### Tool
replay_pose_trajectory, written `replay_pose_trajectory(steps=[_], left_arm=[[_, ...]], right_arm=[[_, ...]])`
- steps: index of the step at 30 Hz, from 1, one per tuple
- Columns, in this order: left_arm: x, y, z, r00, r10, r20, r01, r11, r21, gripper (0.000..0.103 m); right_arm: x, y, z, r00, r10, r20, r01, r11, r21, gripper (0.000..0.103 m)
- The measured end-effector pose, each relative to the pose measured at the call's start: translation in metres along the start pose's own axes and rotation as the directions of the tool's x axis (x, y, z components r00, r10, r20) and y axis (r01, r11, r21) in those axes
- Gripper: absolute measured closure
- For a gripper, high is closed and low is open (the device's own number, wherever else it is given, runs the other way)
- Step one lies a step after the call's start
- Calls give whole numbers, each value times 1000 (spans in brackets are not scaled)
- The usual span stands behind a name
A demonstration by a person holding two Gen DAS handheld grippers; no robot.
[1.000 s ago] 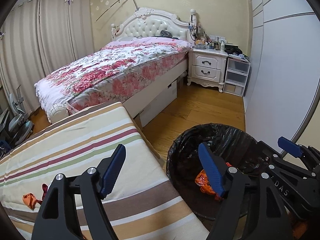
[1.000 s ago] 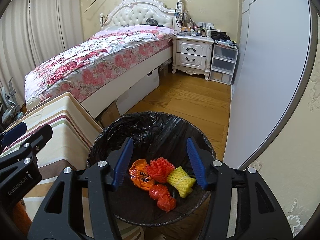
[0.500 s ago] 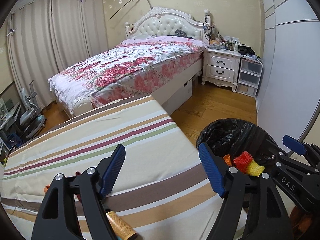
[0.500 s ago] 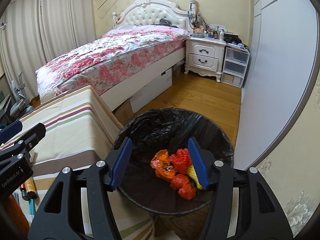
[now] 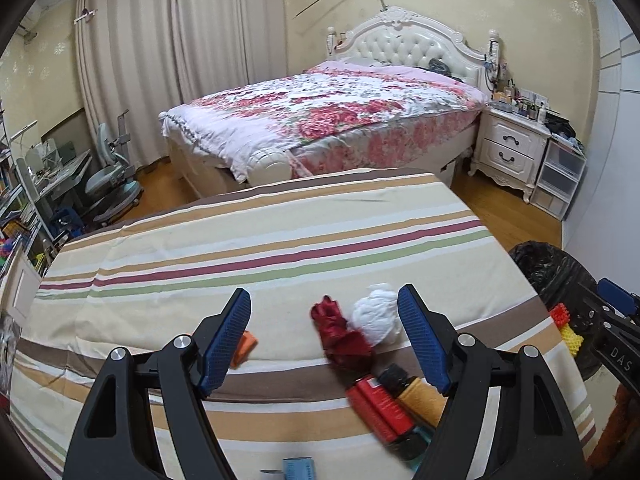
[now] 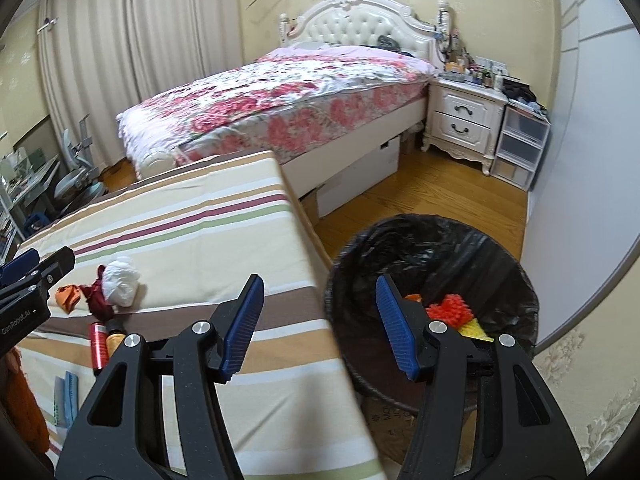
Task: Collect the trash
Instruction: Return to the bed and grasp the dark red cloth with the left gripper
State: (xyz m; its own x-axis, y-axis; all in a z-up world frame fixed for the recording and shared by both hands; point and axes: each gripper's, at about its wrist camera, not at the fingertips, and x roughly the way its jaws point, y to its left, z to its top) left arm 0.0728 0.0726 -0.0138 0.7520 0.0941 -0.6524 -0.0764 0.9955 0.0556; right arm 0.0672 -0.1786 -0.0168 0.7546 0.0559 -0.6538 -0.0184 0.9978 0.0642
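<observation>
Both views swing off the bin toward leftover table trash (white wad, red wrapper), left hand-held gripper and right hand-held gripper spread, empty.

White crumpled paper ball touching dark red wrapper at its 8 o'clock, orange scrap apart at 9 o'clock, black-lined bin holding red and yellow foam nets.

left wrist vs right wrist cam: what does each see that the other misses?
Left wrist only: the black cap of the yellow bottle, close up.
Right wrist only: the trash bin's whole black-lined rim and the floor beside it.
Both: white crumpled wad, dark red wrapper, orange scrap, red tube, striped cloth, bed. Both tongs are empty.
</observation>
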Motion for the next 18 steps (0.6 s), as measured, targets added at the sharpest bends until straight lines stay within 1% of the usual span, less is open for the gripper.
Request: replay_pose_trajectory(steps=[7,12,15,18], left_arm=[[6,30,-13,999,28,-32,-29,998,-49,29],[11,27,-16,999,7,-46,-9,999,-33,29],[17,22,-16,999,-3,-54,2,1000,-13,29],[28,20,-19,997,2,-83,-2,1000,0,29]], right_arm=[[6,37,-1,999,36,-20,-37,997,-61,46],[10,50,-3,999,42,-31,-45,996,-81,46],[12,50,-5,999,38,-38,-41,996,-80,46],[14,49,-6,998,35,-44,-38,996,-76,46]])
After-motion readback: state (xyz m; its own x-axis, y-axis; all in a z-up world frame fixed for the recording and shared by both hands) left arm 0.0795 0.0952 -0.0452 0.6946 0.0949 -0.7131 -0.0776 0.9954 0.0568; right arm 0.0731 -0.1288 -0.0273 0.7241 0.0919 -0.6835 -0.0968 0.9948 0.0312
